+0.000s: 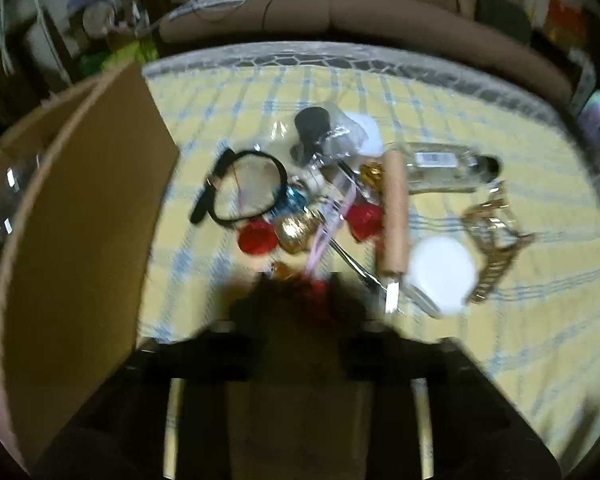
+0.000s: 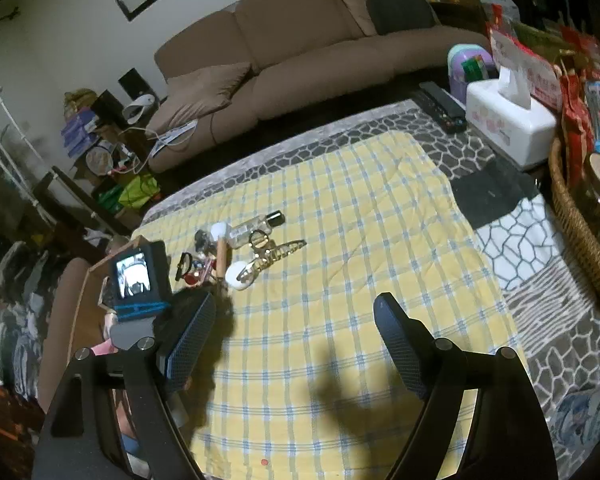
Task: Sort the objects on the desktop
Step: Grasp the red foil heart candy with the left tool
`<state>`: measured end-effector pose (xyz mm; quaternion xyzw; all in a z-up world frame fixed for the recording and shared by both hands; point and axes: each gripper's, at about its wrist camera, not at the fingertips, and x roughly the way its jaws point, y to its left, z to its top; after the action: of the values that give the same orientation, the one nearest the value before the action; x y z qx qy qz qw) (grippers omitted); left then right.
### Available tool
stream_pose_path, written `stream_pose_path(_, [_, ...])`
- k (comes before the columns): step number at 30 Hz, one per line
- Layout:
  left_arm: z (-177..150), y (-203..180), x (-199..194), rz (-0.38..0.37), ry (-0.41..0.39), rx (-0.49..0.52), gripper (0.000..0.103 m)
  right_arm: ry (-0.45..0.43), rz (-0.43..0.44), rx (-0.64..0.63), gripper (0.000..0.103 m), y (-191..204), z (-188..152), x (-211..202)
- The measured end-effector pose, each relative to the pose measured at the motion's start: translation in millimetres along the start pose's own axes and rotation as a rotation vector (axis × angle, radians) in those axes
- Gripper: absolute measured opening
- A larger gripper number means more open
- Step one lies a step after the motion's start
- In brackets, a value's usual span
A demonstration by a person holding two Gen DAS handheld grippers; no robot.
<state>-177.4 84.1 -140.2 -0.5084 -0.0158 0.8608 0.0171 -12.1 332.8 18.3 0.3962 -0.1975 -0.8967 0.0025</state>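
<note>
— Where do we see our black left gripper (image 1: 300,300)?
— Bottom centre, blurred, jaws nearly together, angled steeply down.
— And our blue-padded right gripper (image 2: 296,320)?
— Lower frame, jaws spread wide, nothing between.

The yellow checked cloth (image 2: 340,240) lies bare to the right of the pile of small things (image 2: 236,252) and toward the camera, leaving wide room there. Left of the pile a cardboard box (image 1: 80,220) wall stands close. Far right of the pile, a tissue box (image 2: 512,124) and wicker basket (image 2: 580,232) edge the counter.
</note>
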Motion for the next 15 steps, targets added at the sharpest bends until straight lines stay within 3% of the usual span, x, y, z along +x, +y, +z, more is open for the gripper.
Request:
stream_pose_path(3, [-12, 16, -13, -0.094, 0.033, -0.052, 0.02, 0.003, 0.011, 0.001, 0.084, 1, -1, -1])
stream_pose_path(10, [-69, 53, -92, -0.359, 0.13, -0.16, 0.02, 0.02, 0.036, 0.014, 0.084, 0, -1, 1])
stream_pose_path(15, [-105, 77, -132, -0.534, 0.176, -0.321, 0.02, 0.04, 0.049, 0.021, 0.084, -1, -4, 6])
